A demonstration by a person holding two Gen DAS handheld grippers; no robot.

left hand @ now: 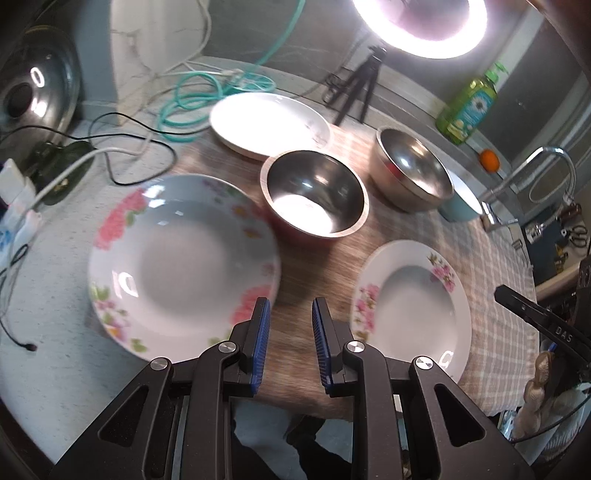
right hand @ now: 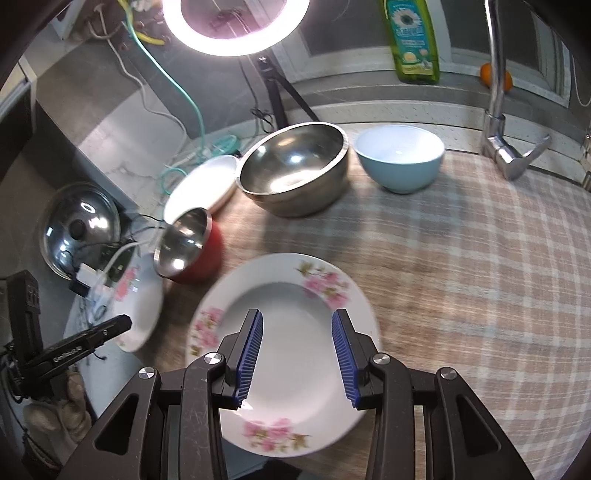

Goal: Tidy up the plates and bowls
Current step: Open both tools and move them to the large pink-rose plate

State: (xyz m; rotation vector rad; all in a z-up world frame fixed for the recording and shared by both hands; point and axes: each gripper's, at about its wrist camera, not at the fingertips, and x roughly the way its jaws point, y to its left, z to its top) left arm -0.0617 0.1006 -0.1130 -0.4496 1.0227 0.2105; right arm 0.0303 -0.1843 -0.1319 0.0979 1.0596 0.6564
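Note:
Two floral plates lie on the table: a larger one (left hand: pixel 181 266) at left and a smaller one (left hand: pixel 413 306) at right, also in the right wrist view (right hand: pixel 284 354). A plain white plate (left hand: pixel 269 123) lies behind. A red bowl with steel inside (left hand: pixel 314 194), a big steel bowl (left hand: pixel 412 173) and a light blue bowl (right hand: pixel 399 157) stand at the back. My left gripper (left hand: pixel 290 345) is open and empty above the cloth between the floral plates. My right gripper (right hand: pixel 297 356) is open and empty above the smaller floral plate.
A checked cloth (right hand: pixel 480 277) covers the table. A ring light on a tripod (right hand: pixel 236 26), a green bottle (right hand: pixel 412 40), an orange (right hand: pixel 487 74), a faucet (right hand: pixel 498 92), a pot lid (right hand: pixel 79 225) and cables (left hand: pixel 133 136) surround it.

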